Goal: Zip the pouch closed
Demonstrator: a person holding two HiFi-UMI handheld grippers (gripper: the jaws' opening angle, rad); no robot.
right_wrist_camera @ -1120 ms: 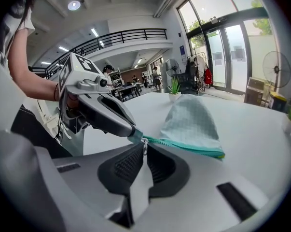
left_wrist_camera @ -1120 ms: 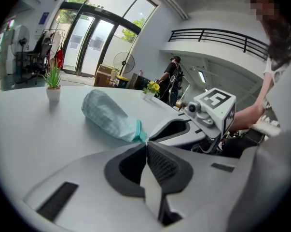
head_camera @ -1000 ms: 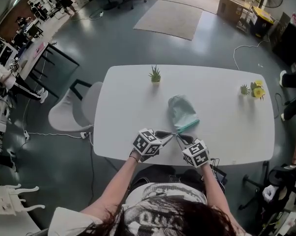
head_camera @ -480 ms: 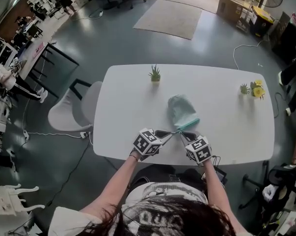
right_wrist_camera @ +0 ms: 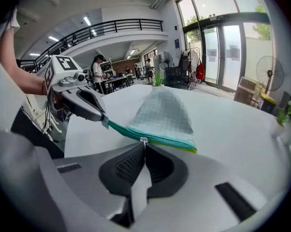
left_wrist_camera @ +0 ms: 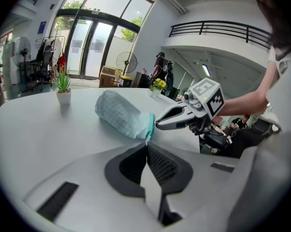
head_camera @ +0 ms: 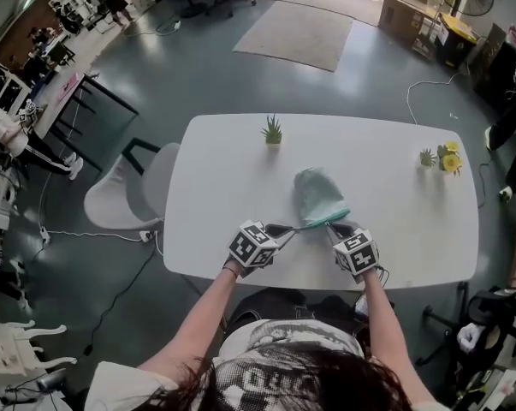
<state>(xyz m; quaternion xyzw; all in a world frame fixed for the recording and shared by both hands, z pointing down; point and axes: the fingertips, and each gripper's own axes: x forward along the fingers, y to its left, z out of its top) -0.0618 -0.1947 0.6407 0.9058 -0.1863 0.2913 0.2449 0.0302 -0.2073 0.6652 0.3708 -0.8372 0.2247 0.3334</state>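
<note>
pouch [head_camera: 317, 193] of pale mint checked cloth lies on the white surface [head_camera: 215, 161], roughly midway along it and nearer the near long edge than the far one. its teal zipper [right_wrist_camera: 168, 139] side is turned toward that near edge.

we hold the left tool [left_wrist_camera: 146, 144] with its jaws pressed together on the small end tab [right_wrist_camera: 105, 122] at the pouch's left corner, and the teal tape runs taut from there. the right tool [right_wrist_camera: 144, 144] has just been closing its jaws, and they are pinched on the little silver zipper pull [right_wrist_camera: 144, 140], which sits partway along the zipper. beyond the pull a yellow-green edge shows under the teal.

both tools reach in from the near edge, their tips close together and angled toward each other.

a small potted plant [head_camera: 272, 130] stands by the far edge. a yellow flower pot [head_camera: 448, 157] and another small plant [head_camera: 426, 156] stand toward the far right corner. all three are well apart from the pouch.
</note>
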